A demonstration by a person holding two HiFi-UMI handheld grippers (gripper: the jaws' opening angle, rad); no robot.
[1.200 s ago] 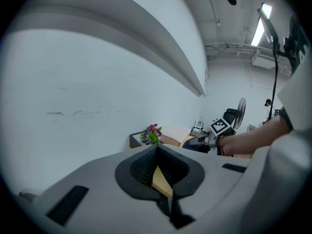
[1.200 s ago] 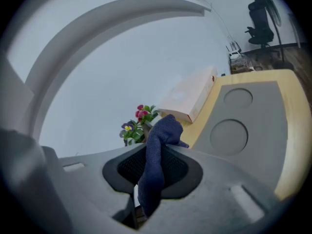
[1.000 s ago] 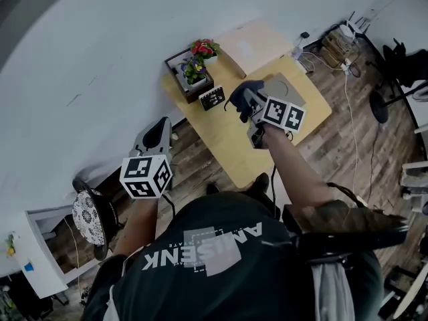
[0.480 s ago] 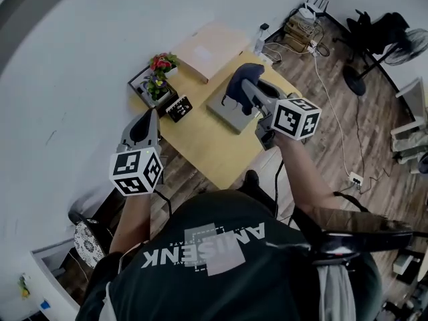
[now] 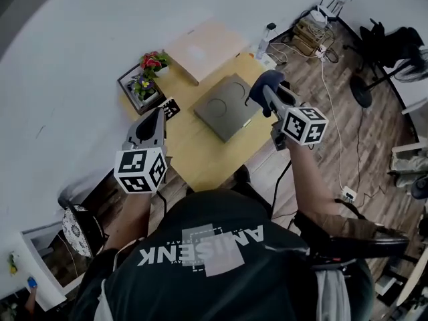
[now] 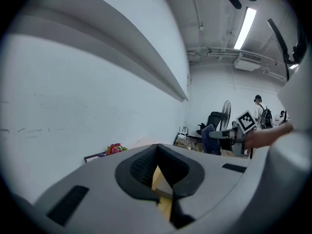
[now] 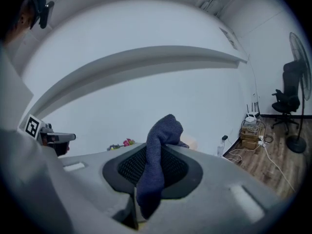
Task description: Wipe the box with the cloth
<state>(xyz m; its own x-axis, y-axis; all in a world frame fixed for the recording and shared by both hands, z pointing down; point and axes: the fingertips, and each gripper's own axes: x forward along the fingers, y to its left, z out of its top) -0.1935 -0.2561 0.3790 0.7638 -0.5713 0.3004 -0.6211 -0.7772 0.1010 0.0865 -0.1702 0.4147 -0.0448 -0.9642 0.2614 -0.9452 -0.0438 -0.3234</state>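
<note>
A flat grey box [image 5: 226, 105] with a circle on its lid lies on the yellow table [image 5: 200, 156]. My right gripper [image 5: 263, 89] hangs just past the box's right corner, above the table's edge, shut on a dark blue cloth [image 5: 262, 80]. In the right gripper view the cloth [image 7: 158, 145] stands up out of the jaws and droops over them. My left gripper [image 5: 158, 116] is held over the table's left edge, away from the box. Its jaws are shut with nothing in them [image 6: 157, 147].
A beige box [image 5: 204, 42] sits at the table's far side. A framed tray with flowers [image 5: 142, 80] and a small marker card [image 5: 169, 107] stand at the far left. A bottle [image 5: 265, 40], cables and cartons [image 5: 314, 29] and a chair [image 5: 394, 45] are on the wooden floor to the right.
The right gripper with the cloth has come off the grey box and now hangs at its right corner. The left gripper has stayed by the table's left edge.
</note>
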